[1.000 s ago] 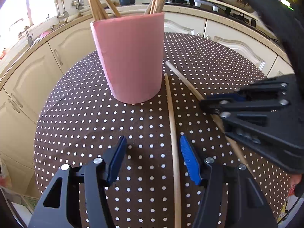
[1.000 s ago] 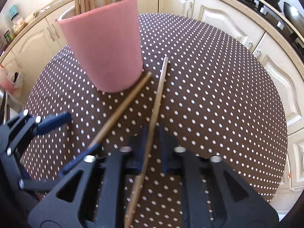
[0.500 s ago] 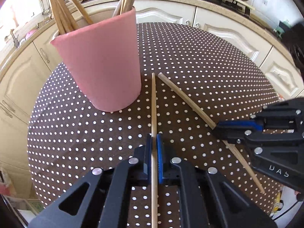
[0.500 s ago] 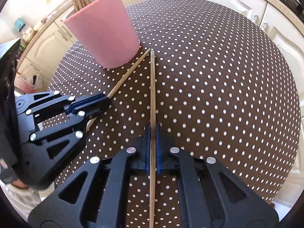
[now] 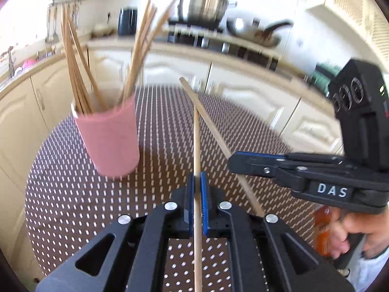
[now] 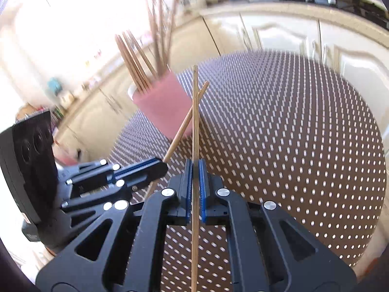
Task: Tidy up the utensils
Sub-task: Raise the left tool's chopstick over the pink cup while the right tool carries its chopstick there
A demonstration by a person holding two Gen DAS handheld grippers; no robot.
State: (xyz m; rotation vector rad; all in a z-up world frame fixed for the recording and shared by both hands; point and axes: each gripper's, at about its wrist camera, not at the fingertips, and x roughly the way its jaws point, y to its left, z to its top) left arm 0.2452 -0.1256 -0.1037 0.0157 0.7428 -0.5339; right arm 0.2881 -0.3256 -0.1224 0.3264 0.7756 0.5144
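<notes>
Left wrist view: the left gripper [image 5: 197,182] is clenched on one chopstick [image 5: 196,141], lifted off the dotted table [image 5: 73,194]; just right of it, the right gripper [image 5: 234,161] is clamped on a second stick [image 5: 214,133], the two crossing in the air. Beyond, left of both sticks, a pink cup [image 5: 109,138] already holds many chopsticks. By my reading, these two are the last loose ones, both picked up, neither in the cup yet.
</notes>
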